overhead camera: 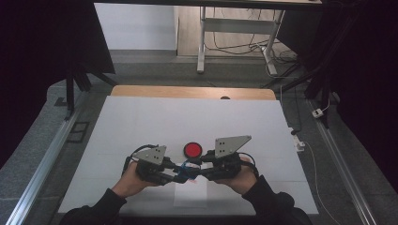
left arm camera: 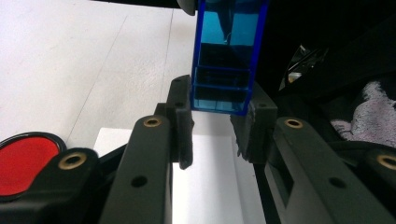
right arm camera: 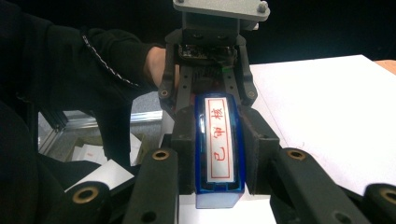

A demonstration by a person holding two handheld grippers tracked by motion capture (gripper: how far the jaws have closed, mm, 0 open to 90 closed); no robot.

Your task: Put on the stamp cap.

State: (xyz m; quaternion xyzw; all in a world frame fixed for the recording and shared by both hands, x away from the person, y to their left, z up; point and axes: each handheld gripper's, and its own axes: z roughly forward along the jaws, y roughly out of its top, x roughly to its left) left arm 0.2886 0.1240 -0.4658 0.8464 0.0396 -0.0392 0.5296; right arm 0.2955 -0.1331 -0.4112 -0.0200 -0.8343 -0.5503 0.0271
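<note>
Gripping one glossy blue rectangular stamp (right arm camera: pixel 219 149): left tool (left arm camera: pixel 219 123) and right tool (right arm camera: pixel 219 163).

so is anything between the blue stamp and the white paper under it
Nothing visible. The blue stamp is held between both grippers, the right gripper shut on it and the left gripper at its other end, above the white paper. The red pad sits beyond, off to the side.

Left tool (left arm camera: pixel 212 123) clamping blue block (left arm camera: pixel 226 70), red disc (left arm camera: pixel 23 163)
</note>
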